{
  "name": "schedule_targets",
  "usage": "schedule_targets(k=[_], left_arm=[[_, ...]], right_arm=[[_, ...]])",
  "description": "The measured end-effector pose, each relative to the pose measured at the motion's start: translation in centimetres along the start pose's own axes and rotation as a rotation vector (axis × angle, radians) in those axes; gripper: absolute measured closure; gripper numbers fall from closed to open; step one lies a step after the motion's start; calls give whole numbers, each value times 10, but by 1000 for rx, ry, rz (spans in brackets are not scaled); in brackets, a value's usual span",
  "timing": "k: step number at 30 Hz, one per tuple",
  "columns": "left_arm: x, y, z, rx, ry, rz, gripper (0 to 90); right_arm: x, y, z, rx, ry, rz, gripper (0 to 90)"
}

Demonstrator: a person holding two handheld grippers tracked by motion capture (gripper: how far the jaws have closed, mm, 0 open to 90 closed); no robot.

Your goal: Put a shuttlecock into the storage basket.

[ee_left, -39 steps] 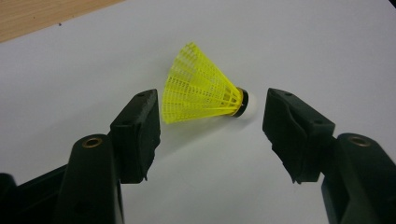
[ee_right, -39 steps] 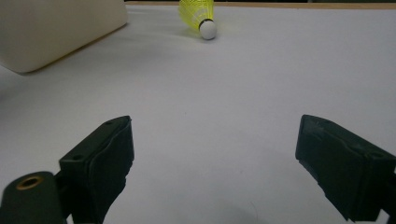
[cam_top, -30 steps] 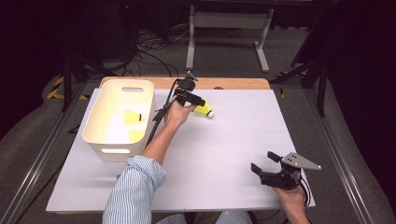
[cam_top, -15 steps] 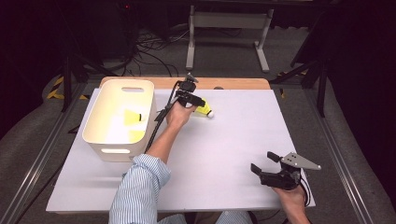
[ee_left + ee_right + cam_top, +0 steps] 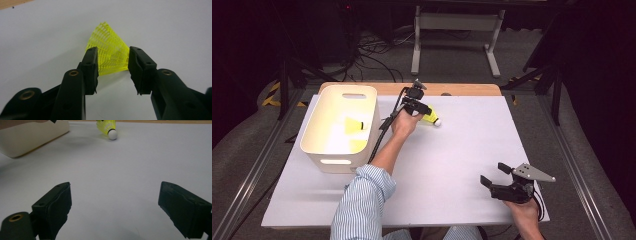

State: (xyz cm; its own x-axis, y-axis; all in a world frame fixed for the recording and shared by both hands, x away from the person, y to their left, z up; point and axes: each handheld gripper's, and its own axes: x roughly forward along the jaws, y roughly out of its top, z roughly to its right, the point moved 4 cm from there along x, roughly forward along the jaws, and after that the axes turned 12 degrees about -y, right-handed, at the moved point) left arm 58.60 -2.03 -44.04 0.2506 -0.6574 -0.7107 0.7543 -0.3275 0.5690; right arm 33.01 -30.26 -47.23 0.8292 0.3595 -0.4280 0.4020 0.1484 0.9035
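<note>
Left gripper [image 5: 112, 72] sits at the far side of the bench [image 5: 462, 165], just right of the bin [image 5: 319, 150]. Shuttlecock [image 5: 110, 58] lies on its side on the bench, yellow mesh skirt between the two jaws; jaws have just been closing on it. In left gripper view both pads sit right at the skirt's edges, mesh looks lightly touched on each side, not squashed; can't tell if it's a firm clamp yet. In high view the shuttlecock's [image 5: 432, 118] white cork tip pts right, away from the bin, poking out past the gripper [image 5: 419, 107]. Second yellow shuttlecock [image 5: 354, 125] lies inside the bin. Right gripper [image 5: 499, 175] rests at near right of bench, jaws wide apart, nothing between, well apart from the shuttlecock [image 5: 108, 127].
</note>
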Motion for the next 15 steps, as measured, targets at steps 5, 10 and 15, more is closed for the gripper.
schedule_targets(k=[5,10,15], left_arm=[[0,0,-1,5,1,-8,677],[0,-2,-2,15,17,-29,751],[-1,-2,-2,23,24,-39,814]], right_arm=[[0,0,0,-1,-2,-2,121],[0,0,0,-3,-2,-2,121],[0,0,0,-2,-1,-2,121]])
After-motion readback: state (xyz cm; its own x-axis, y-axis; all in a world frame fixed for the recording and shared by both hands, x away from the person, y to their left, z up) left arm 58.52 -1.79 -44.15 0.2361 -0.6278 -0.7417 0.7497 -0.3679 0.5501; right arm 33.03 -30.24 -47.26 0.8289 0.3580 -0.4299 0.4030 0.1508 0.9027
